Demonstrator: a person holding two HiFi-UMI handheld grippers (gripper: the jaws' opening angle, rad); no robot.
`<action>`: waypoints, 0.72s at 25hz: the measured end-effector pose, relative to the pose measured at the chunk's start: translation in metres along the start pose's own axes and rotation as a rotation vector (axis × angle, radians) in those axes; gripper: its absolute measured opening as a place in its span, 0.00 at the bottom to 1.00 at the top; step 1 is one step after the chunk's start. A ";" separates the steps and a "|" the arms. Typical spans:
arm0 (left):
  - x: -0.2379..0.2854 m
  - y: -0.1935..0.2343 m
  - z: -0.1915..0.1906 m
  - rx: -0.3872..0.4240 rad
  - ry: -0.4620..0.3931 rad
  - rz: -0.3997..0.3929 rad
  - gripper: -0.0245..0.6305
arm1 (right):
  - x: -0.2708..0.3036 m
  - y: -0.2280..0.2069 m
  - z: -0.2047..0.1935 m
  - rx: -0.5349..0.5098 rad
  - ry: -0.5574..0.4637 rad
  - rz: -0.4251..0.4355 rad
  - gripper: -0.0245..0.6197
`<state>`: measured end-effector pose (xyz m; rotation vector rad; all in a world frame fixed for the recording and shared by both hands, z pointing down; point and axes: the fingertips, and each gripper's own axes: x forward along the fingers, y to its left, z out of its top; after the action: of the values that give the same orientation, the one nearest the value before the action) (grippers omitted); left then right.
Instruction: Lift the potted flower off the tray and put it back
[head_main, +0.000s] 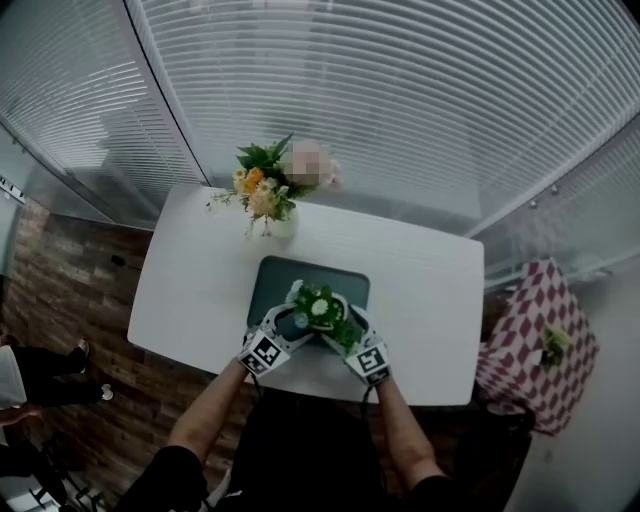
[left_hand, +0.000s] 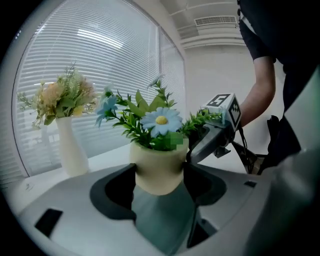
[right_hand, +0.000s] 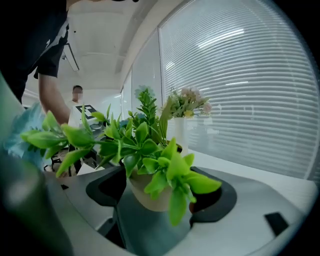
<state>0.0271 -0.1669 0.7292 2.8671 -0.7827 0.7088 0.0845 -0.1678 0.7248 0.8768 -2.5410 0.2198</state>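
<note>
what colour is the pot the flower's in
Plain cream. The pot shows best in the left gripper view.

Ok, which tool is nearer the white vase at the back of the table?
Left. The left tool grips the potted flower on the side nearer the vase. The right tool grips its other side, further away.

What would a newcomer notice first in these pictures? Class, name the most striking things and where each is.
The potted flower is gripped from both sides by the left tongs and right tongs, over the dark tray near the white table's front edge. A white vase of flowers stands at the far edge, before window blinds.
</note>
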 end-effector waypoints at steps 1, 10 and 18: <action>-0.001 -0.002 0.003 0.003 -0.003 0.003 0.47 | -0.003 0.001 0.001 -0.001 -0.004 0.001 0.62; -0.027 -0.018 0.027 0.037 -0.045 0.036 0.47 | -0.025 0.018 0.020 -0.048 -0.074 0.008 0.62; -0.061 -0.038 0.033 0.063 -0.073 0.024 0.47 | -0.043 0.053 0.037 -0.063 -0.104 -0.024 0.62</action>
<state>0.0129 -0.1127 0.6737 2.9599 -0.8199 0.6466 0.0691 -0.1134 0.6722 0.9163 -2.6157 0.0889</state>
